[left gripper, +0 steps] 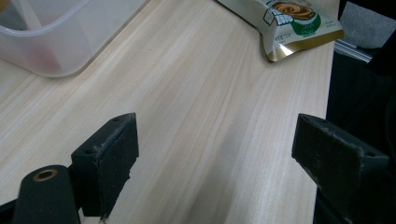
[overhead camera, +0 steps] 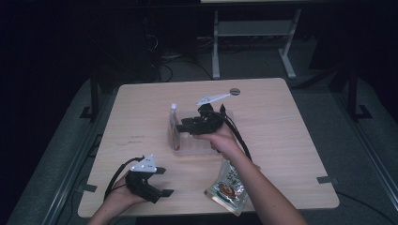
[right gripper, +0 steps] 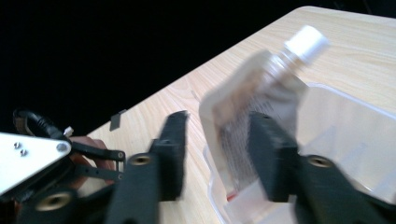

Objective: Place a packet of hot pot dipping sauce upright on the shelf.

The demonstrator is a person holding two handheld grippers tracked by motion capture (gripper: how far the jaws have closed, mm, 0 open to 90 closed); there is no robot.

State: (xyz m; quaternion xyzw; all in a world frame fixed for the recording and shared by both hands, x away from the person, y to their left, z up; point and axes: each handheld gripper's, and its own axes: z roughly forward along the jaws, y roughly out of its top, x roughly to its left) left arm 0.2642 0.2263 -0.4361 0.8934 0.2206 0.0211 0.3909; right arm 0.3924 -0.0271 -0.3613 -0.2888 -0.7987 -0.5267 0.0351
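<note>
- The spouted pouch [right gripper: 254, 102] with a white cap stands nearly upright at the left end of the clear plastic container [overhead camera: 197, 146], leaning on its wall; put in on end, it seems meant to leave room for more packets.
- The right gripper [overhead camera: 185, 125] sits just beside the pouch, its jaws parted with the pouch between them. The blur makes it hard to tell, but the pads appear clear of the pouch, which would fit a release after setting it down.
- The left gripper [overhead camera: 164, 182] rests low near the front left of the worktop [overhead camera: 281, 122], jaws spread wide on nothing, probably waiting its turn.
- A green-and-gold snack packet [overhead camera: 228, 186] lies flat near the front edge, within easy reach, likely the next item.
</note>
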